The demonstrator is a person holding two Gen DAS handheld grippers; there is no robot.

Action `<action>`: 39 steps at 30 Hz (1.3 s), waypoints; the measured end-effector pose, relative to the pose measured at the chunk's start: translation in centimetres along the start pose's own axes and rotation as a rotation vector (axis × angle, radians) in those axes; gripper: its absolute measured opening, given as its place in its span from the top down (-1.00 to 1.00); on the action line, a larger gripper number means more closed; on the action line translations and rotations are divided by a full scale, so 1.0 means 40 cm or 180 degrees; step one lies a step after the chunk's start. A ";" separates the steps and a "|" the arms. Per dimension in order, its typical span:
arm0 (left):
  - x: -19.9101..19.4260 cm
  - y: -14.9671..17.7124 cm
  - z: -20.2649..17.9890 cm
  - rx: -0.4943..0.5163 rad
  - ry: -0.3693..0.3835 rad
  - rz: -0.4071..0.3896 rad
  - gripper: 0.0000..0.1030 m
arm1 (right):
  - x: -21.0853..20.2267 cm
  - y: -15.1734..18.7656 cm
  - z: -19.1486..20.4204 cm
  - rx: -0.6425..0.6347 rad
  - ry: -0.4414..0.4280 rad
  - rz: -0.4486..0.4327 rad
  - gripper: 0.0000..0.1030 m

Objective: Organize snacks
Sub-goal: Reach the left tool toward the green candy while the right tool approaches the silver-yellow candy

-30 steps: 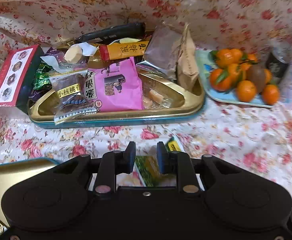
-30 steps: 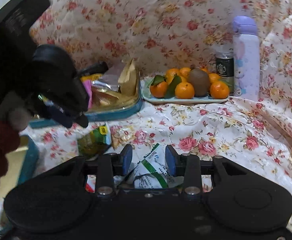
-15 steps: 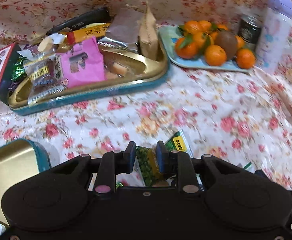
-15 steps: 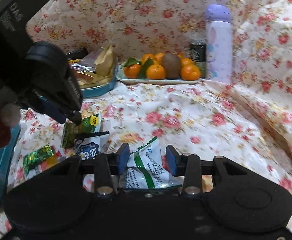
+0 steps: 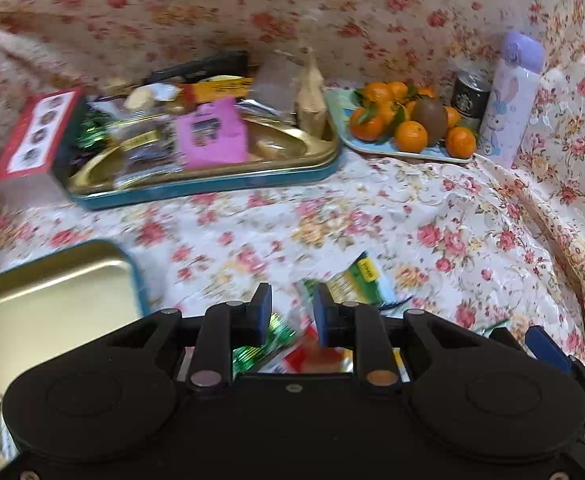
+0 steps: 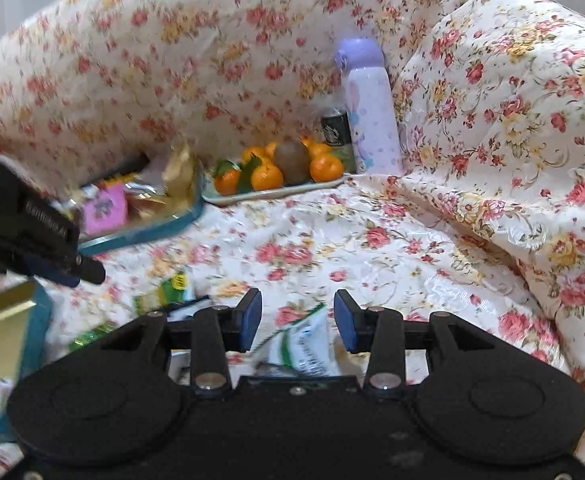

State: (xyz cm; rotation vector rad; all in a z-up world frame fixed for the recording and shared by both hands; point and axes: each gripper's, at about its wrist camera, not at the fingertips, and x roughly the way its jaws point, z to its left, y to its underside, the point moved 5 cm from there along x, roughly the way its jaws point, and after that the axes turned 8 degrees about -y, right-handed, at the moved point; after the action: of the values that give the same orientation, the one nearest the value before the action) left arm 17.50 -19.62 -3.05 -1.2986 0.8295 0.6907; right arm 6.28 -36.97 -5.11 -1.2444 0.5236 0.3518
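Loose snack packets lie on the flowered cloth in front of both grippers. My left gripper (image 5: pixel 291 312) is open and empty above a green foil packet (image 5: pixel 266 342) and a red packet (image 5: pixel 312 356), with a green-yellow packet (image 5: pixel 356 278) just beyond. My right gripper (image 6: pixel 297 320) is open and empty over a white-green packet (image 6: pixel 308 344). The left gripper also shows at the left of the right wrist view (image 6: pixel 58 262). A gold tray with a teal rim (image 5: pixel 212 188) holds several snacks, among them a pink packet (image 5: pixel 212 132).
A second gold tin (image 5: pixel 52 300) sits at the near left. A plate of oranges with a kiwi (image 5: pixel 408 128), a dark can (image 5: pixel 470 98) and a lilac bottle (image 5: pixel 510 96) stand at the back right. A red box (image 5: pixel 32 136) leans at the tray's left.
Both grippers have pulled back and lifted. The left jaws have opened wider, and the green-yellow packet that lay between them now lies on the cloth ahead.
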 end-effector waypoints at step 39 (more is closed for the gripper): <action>-0.073 0.190 0.004 0.0956 -0.0086 -0.0281 0.32 | 0.027 0.130 0.123 -0.0474 -0.0142 0.0686 0.19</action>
State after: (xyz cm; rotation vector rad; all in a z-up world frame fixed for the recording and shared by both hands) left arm 9.64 -18.26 -4.70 -1.0458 0.8147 0.4911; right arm 5.36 -30.77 -8.75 -1.3234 0.6036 0.6081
